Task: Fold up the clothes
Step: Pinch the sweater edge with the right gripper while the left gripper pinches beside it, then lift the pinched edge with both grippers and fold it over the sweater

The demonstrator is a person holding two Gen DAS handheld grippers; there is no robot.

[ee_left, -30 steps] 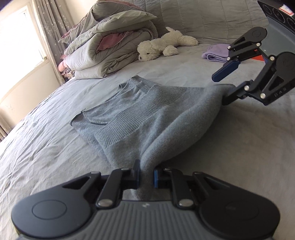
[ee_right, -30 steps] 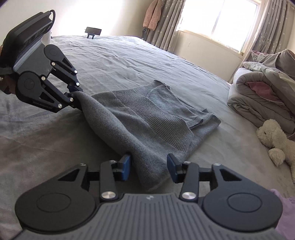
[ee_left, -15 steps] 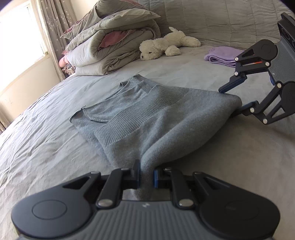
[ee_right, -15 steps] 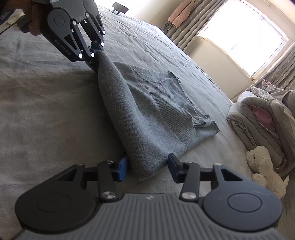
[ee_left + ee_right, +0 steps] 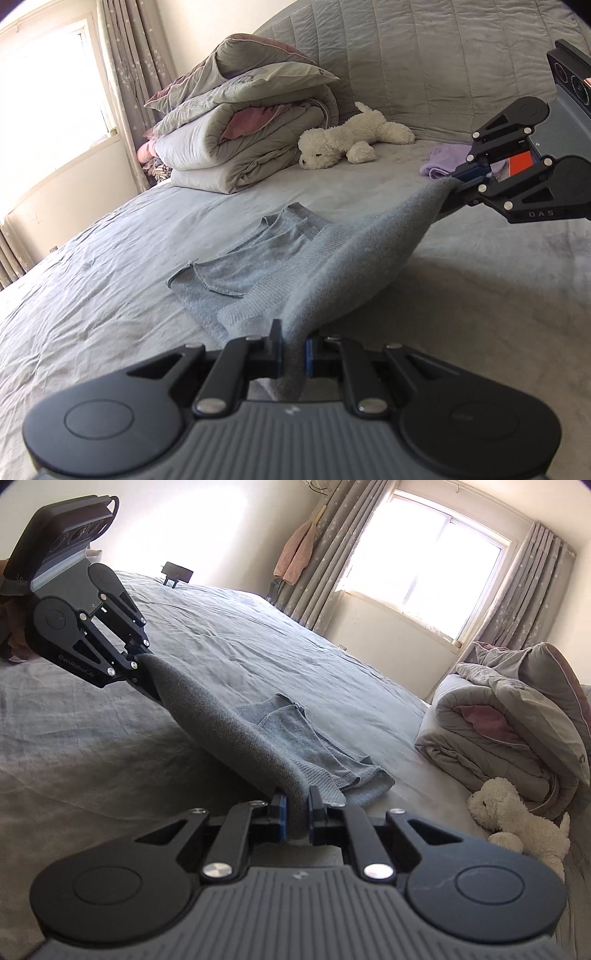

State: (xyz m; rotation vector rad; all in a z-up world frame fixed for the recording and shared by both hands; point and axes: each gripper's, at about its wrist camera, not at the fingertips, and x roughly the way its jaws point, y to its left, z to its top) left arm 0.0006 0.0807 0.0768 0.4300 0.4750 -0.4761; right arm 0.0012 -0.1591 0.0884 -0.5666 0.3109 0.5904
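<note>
Two tools grip one grey sweater [image 5: 332, 266]. Left tool [image 5: 294, 350] clamps the near hem. Right tool [image 5: 295, 818] has just been closing and now pinches the right corner. Held edge hangs lifted between them; far part lies on the bed [image 5: 110, 295], near a plush dog [image 5: 351, 142].

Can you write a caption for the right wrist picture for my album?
Both black grippers, right and left, pinch a grey knitted sweater above a grey-sheeted bed.
</note>
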